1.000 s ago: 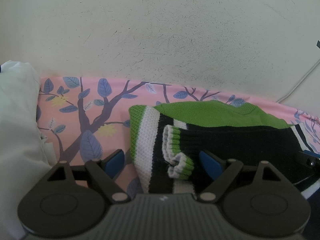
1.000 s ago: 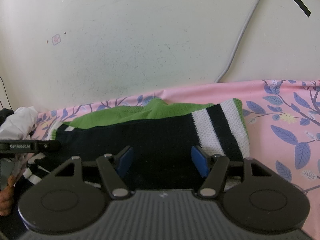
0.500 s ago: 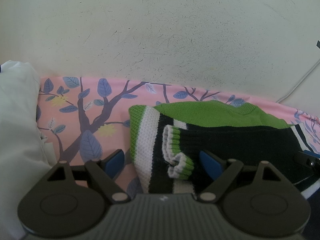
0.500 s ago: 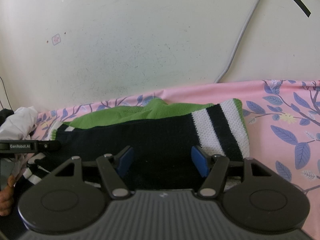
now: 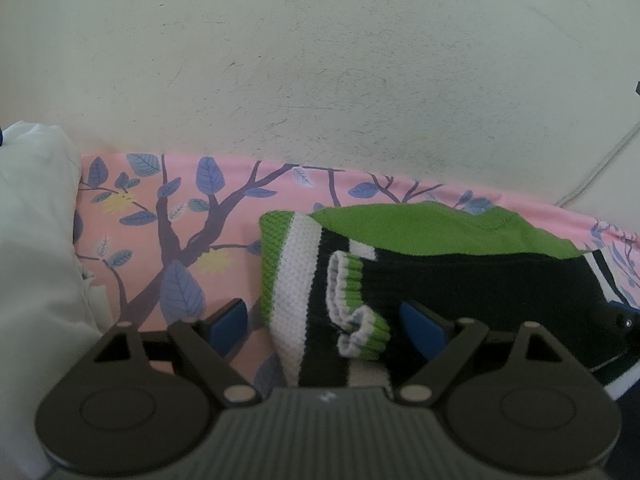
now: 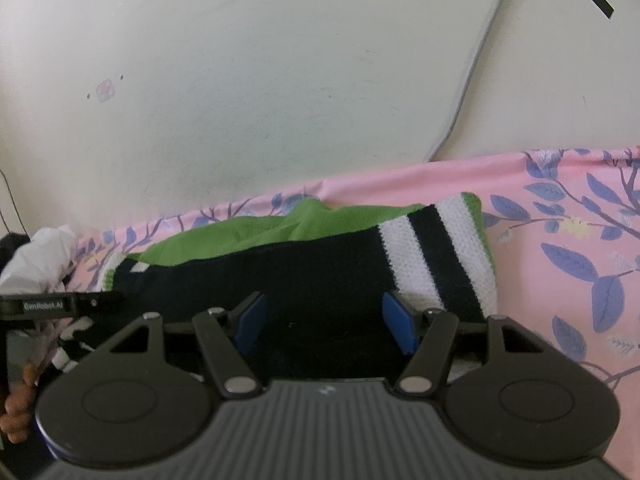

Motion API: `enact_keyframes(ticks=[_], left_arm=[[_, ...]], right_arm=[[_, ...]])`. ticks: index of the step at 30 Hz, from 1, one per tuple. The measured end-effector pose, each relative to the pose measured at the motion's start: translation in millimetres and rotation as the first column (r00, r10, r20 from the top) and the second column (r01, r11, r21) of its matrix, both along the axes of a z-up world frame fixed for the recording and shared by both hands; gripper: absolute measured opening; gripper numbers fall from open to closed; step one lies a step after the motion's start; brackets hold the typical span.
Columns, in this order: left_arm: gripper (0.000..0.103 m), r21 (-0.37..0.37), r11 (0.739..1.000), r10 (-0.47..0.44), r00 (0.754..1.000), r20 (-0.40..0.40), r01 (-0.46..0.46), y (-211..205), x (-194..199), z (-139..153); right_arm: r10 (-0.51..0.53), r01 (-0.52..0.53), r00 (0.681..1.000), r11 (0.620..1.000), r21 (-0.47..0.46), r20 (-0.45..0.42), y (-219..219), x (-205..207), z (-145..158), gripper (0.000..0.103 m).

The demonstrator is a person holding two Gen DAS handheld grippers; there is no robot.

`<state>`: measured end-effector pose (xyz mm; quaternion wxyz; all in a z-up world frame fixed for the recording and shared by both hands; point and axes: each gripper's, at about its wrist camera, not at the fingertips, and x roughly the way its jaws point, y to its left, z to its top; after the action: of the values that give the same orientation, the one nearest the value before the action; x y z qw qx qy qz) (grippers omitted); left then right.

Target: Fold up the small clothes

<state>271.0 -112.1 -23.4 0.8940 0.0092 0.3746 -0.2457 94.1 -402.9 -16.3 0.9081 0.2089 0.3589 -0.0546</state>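
Observation:
A small knit sweater [image 5: 460,276], black with green and white stripes, lies on a pink leaf-print cloth [image 5: 168,216]. Its striped hem is at the left and a sleeve cuff [image 5: 352,304] is folded onto the body. My left gripper [image 5: 324,326] is open, its fingers straddling the hem end and the cuff. In the right wrist view the sweater [image 6: 304,272] shows its other striped end [image 6: 436,256] at the right. My right gripper [image 6: 324,322] is open, low over the black body. The left gripper's tip [image 6: 60,304] shows at the left edge there.
A white garment pile [image 5: 36,248] lies at the left of the cloth. A pale wall [image 5: 320,80] rises right behind the cloth. A grey cable [image 6: 472,80] runs down the wall. The pink cloth [image 6: 580,264] extends to the right of the sweater.

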Motion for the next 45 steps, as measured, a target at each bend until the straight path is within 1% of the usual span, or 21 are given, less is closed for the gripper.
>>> enact_keyframes(ticks=[2, 5, 6, 7, 9, 10, 12, 13, 16, 17, 20, 22, 24, 25, 27, 30, 32, 34, 37, 41, 45], left_arm=[[0.087, 0.001, 1.000, 0.010, 1.000, 0.005, -0.010, 0, -1, 0], [0.081, 0.002, 0.999, 0.047, 0.999, 0.019, -0.047, 6, -8, 6], [0.079, -0.012, 0.998, 0.055, 0.998, 0.004, -0.055, 11, -15, 12], [0.079, -0.048, 0.998, 0.044, 0.999, -0.010, -0.045, 19, -26, 19], [0.080, -0.100, 0.995, 0.007, 1.000, 0.007, -0.006, 37, -58, 38], [0.081, -0.105, 0.994, -0.006, 0.999, 0.038, 0.010, 50, -83, 47], [0.086, -0.120, 0.992, -0.033, 0.995, 0.092, 0.044, 79, -130, 55], [0.086, -0.122, 0.991, -0.043, 0.994, 0.100, 0.055, 93, -150, 55], [0.086, -0.146, 0.987, -0.057, 0.996, 0.074, 0.067, 140, -206, 49], [0.086, -0.151, 0.986, -0.055, 0.997, 0.061, 0.064, 152, -219, 46], [0.086, -0.153, 0.988, -0.023, 1.000, 0.015, 0.025, 188, -252, 37], [0.086, -0.140, 0.990, 0.016, 1.000, -0.010, -0.017, 203, -262, 32], [0.086, -0.155, 0.987, 0.032, 0.998, -0.049, -0.039, 213, -264, 27], [0.085, -0.167, 0.985, 0.035, 0.997, -0.073, -0.047, 216, -265, 24], [0.084, -0.191, 0.981, 0.020, 0.994, -0.103, -0.039, 217, -267, 19], [0.082, -0.198, 0.980, -0.020, 0.994, -0.111, -0.003, 206, -275, 14], [0.079, -0.171, 0.985, -0.042, 0.992, -0.118, 0.021, 196, -282, 11], [0.079, -0.104, 0.994, -0.040, 0.996, -0.079, 0.031, 187, -293, 11], [0.079, -0.051, 0.998, -0.048, 0.997, -0.064, 0.044, 180, -301, 11], [0.079, -0.031, 0.998, -0.058, 0.996, -0.074, 0.056, 178, -305, 13], [0.079, -0.009, 0.996, -0.086, 0.990, -0.109, 0.086, 178, -307, 16]], right_arm=[[-0.003, 0.003, 1.000, 1.000, -0.008, -0.003, 1, 0, 0, 0.058], [-0.013, 0.013, 1.000, 1.000, 0.014, 0.005, -2, -2, 0, 0.058], [-0.015, 0.014, 1.000, 1.000, 0.028, 0.013, -4, -3, 1, 0.057], [-0.018, 0.017, 1.000, 0.999, 0.040, 0.021, -6, -5, 2, 0.055], [-0.007, 0.004, 0.999, 0.997, 0.074, 0.037, -7, -14, 9, 0.058], [0.017, -0.023, 0.998, 0.994, 0.109, 0.054, -6, -23, 16, 0.050], [0.106, -0.123, 0.989, 0.979, 0.164, 0.107, 0, -46, 34, 0.050], [0.161, -0.180, 0.979, 0.970, 0.163, 0.122, 7, -60, 45, 0.050], [0.285, -0.302, 0.949, 0.943, 0.137, 0.131, 27, -95, 67, 0.053], [0.314, -0.331, 0.940, 0.933, 0.139, 0.130, 32, -106, 70, 0.055], [0.385, -0.402, 0.914, 0.903, 0.150, 0.130, 47, -141, 79, 0.055], [0.409, -0.428, 0.902, 0.891, 0.153, 0.139, 53, -162, 82, 0.055], [0.422, -0.442, 0.895, 0.884, 0.154, 0.145, 59, -179, 84, 0.055], [0.415, -0.434, 0.898, 0.889, 0.145, 0.145, 61, -187, 84, 0.055], [0.408, -0.426, 0.902, 0.893, 0.143, 0.142, 62, -201, 82, 0.055], [0.395, -0.416, 0.907, 0.891, 0.182, 0.143, 59, -215, 78, 0.055], [0.402, -0.421, 0.906, 0.888, 0.184, 0.131, 59, -223, 73, 0.055], [0.413, -0.426, 0.905, 0.884, 0.194, 0.105, 60, -230, 67, 0.055], [0.432, -0.434, 0.900, 0.874, 0.217, 0.060, 55, -245, 58, 0.052], [0.406, -0.403, 0.914, 0.898, 0.177, 0.021, 36, -266, 65, 0.051], [0.328, -0.321, 0.944, 0.934, 0.155, -0.022, 9, -291, 76, 0.052]])
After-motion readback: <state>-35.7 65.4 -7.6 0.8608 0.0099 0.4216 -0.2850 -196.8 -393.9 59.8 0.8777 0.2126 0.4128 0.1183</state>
